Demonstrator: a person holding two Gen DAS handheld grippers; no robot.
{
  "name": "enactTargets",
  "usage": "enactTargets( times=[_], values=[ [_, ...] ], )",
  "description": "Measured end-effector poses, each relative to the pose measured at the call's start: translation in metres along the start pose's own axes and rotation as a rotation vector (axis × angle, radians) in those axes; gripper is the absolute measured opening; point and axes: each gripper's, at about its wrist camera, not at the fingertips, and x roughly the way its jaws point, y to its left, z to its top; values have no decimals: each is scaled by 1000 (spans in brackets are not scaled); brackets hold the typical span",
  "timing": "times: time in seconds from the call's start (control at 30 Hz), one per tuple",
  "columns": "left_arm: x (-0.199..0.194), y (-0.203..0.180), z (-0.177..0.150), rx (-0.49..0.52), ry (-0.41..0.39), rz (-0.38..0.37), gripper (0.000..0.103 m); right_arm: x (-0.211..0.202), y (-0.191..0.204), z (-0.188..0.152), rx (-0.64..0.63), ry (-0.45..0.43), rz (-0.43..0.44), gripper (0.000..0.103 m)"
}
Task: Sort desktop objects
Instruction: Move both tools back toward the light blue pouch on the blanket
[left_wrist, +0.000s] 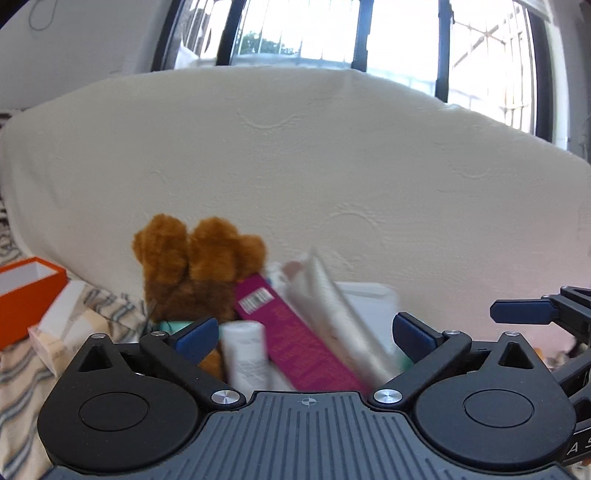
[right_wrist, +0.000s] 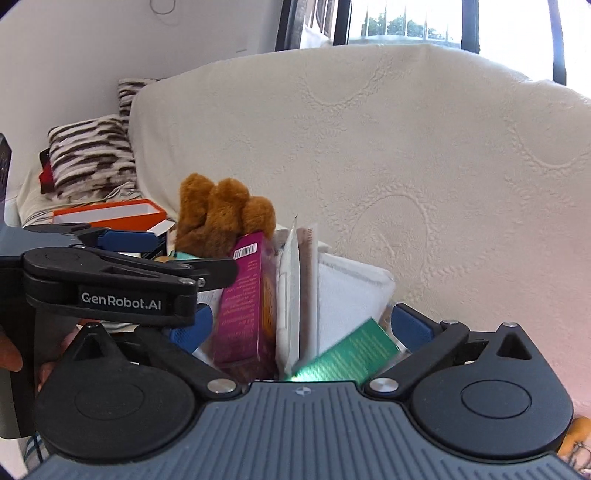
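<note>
Both my left gripper and right gripper hang spread before upright-packed boxes; next, seemingly, choosing one to pinch.

Brown plush toy: rear left of the cluster, upright, before the cream quilted sofa back.
Magenta cardboard box: just right of the toy, leaning.
White flat pouches: just right of that box.
Green foil packet: front right, tilted.
Orange open box: left, behind the cluster.
Striped furry cushion: far left, behind the open box.
</note>
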Motion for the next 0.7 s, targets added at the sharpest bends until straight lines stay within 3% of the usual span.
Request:
enactTargets(
  times=[0.13,0.37,0.53,0.7],
  values=[
    [-15,-19,-7,-42,29,-46,103,-30,-4,-7,-13,-3,-14,102],
    [-35,-63,-34,-32,52,-175,103,-82,-23,-40,30,10,-44,103],
    [-24,-94,-66,-14,128,-247,103,-96,-46,-83,99,45,-78,102],
    [-1,-126,-100,44,196,-273,103,-89,-71,-130,173,101,-118,102]
  ],
)
